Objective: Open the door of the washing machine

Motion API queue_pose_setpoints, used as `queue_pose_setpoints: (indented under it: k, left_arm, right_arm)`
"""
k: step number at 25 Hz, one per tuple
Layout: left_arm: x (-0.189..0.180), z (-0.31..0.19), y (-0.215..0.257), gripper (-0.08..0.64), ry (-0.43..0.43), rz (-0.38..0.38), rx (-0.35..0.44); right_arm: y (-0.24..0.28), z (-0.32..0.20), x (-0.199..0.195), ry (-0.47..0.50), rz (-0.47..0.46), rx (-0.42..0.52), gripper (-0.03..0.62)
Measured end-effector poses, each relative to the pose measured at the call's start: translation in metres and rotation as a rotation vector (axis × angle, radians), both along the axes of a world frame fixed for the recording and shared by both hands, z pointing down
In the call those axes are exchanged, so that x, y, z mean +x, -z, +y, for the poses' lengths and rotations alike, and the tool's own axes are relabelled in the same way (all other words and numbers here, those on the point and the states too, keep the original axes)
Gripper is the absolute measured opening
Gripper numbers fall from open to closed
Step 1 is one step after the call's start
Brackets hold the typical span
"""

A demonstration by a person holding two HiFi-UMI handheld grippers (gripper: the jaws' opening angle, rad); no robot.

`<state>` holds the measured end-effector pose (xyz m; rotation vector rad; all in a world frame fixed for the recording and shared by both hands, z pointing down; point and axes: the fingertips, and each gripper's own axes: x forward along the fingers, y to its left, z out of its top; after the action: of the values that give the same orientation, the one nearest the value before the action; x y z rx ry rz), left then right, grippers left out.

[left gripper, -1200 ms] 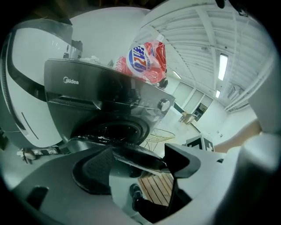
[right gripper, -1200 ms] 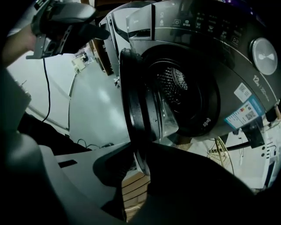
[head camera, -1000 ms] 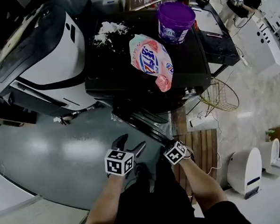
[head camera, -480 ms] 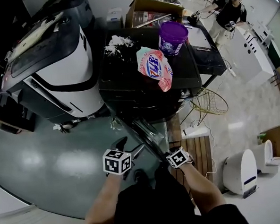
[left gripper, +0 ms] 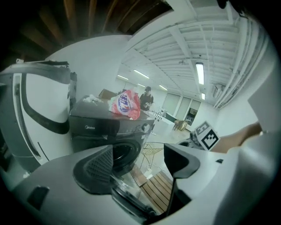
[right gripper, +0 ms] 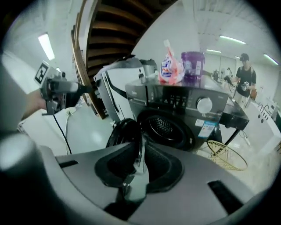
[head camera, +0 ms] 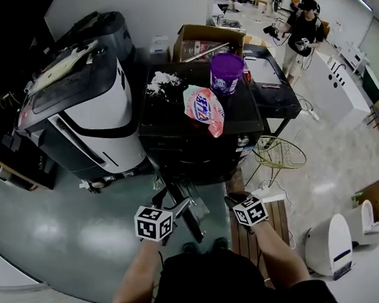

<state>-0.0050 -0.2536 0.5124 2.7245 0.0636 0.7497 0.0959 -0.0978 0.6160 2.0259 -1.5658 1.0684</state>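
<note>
The black front-loading washing machine (head camera: pixel 201 131) stands in the middle of the head view. Its round door (head camera: pixel 183 209) hangs swung out toward me. The drum mouth (right gripper: pixel 164 127) shows bare in the right gripper view, with the door (right gripper: pixel 125 136) edge-on to its left. My left gripper (head camera: pixel 172 203) hovers by the door's free edge, jaws wide apart and empty (left gripper: pixel 136 160). My right gripper (head camera: pixel 234 199) is right of the door and apart from it. Its jaws (right gripper: pixel 140 158) are closing to a narrow gap with nothing gripped; the door rim only shows behind the gap.
On the machine's top lie a pink detergent bag (head camera: pixel 204 109), a purple tub (head camera: pixel 226 73) and spilled white powder (head camera: pixel 163 81). A large white appliance (head camera: pixel 84 109) stands to the left. A wire basket (head camera: pixel 279 153) and wooden pallet (head camera: pixel 270 219) are to the right. A person (head camera: pixel 300 29) stands far back.
Both grippers have risen and the view has drawn back from the machine, so more of the room shows. The door stays swung out.
</note>
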Motion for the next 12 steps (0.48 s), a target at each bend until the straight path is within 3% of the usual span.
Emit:
queue_pose_setpoints:
  k: [5,12]
  left_arm:
    - [0.018,0.002,0.052,0.37,0.024,0.086,0.092]
    - [0.04,0.013,0.119,0.341,0.043,0.19,0.204]
  right_arm:
    - [0.084,-0.011,0.025,0.038,0.076,0.186,0.047]
    - [0.18,-0.005,0.062,0.021,0.165,0.372,0.018]
